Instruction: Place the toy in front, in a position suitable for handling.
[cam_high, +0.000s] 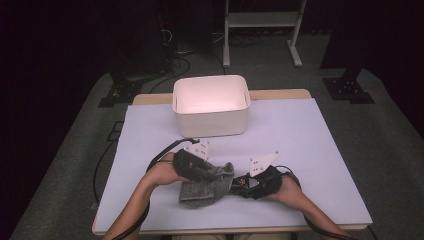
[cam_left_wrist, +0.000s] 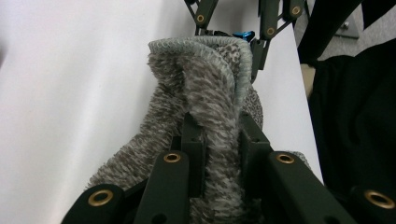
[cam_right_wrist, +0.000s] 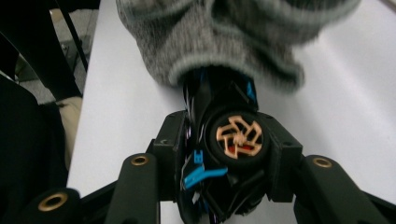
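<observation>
Grey knit pouch (cam_high: 207, 186), soft, light and limp at the table's near edge, is pinched in left gripper (cam_left_wrist: 215, 140); right gripper (cam_right_wrist: 219, 140) clamps black toy car (cam_right_wrist: 231, 140) at its hemmed mouth, best gripped there.

Fuzzy grey knit cloth (cam_high: 207, 186) on matt white table cover (cam_high: 310, 150).

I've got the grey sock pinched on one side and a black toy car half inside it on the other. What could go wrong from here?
1. The left gripper pinches only a fold of the grey sock, so a pull may slip it free.
2. The right gripper holds the toy car by its wheel; it could twist out.
3. The car could snag the cuff.
</observation>
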